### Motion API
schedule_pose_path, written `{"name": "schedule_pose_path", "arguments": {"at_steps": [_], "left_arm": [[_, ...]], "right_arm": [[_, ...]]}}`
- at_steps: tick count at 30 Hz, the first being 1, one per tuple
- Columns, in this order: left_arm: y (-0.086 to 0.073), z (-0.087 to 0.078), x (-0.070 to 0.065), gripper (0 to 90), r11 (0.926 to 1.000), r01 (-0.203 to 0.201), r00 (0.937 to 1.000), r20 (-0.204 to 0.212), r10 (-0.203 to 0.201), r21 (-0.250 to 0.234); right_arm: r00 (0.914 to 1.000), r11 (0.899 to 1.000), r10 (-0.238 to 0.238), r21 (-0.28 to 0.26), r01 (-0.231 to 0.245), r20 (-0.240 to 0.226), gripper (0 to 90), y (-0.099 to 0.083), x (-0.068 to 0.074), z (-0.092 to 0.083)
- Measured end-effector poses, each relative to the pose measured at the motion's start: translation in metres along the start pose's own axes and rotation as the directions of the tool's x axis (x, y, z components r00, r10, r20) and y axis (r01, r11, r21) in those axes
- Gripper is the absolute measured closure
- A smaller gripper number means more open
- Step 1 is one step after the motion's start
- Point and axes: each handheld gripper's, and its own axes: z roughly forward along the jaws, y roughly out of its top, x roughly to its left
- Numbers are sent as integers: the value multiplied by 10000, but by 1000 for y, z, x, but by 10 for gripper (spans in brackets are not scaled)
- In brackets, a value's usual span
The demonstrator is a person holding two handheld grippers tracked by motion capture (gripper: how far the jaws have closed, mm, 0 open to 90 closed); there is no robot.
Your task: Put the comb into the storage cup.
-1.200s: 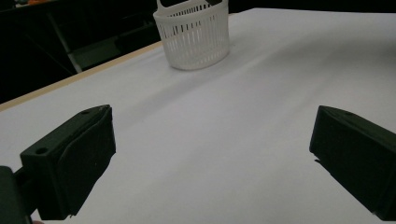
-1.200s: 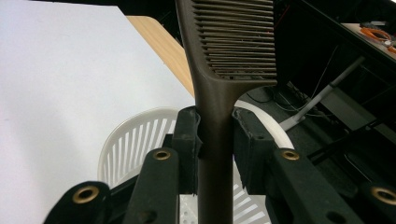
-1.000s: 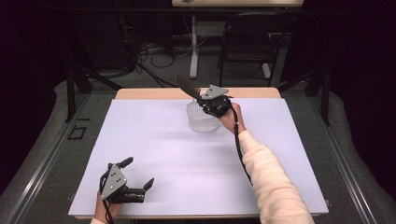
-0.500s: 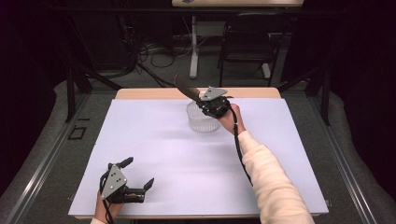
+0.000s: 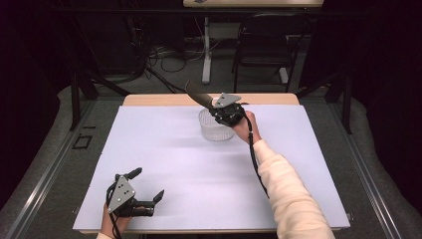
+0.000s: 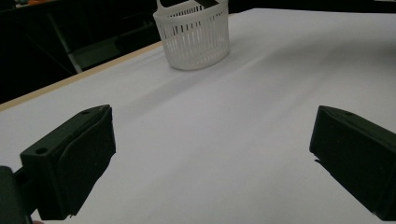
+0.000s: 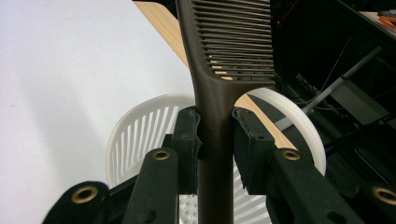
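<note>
A dark brown comb [image 7: 219, 70] is clamped by its handle between the jaws of my right gripper [image 7: 215, 140], its teeth end pointing away. In the high view that right gripper [image 5: 213, 107] hangs over a white slatted basket [image 5: 215, 130] at the far middle of the table, with the comb [image 5: 197, 94] slanting up to the left above the rim. The basket [image 7: 140, 126] lies right under the jaws. My left gripper [image 5: 147, 184] rests near the front left edge, open, nothing between its fingers [image 6: 74, 158]. It faces the basket [image 6: 194, 37] far off.
A white sheet [image 5: 164, 159] covers the table, with a wooden strip [image 5: 149, 99] bare at the far edge. Beyond the table stand a chair [image 5: 263, 45], a stand and loose cables on the floor. A sleeved right forearm [image 5: 283, 189] crosses the right side.
</note>
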Motion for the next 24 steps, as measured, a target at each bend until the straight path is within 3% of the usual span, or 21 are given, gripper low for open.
{"name": "schedule_pose_path", "arguments": {"at_steps": [24], "left_arm": [[0, 0, 0, 1, 10000, -1, 10000, -5, 1, 0]], "right_arm": [[9998, 9996, 44, 289, -38, -205, 715, -4, 3, 5]]}}
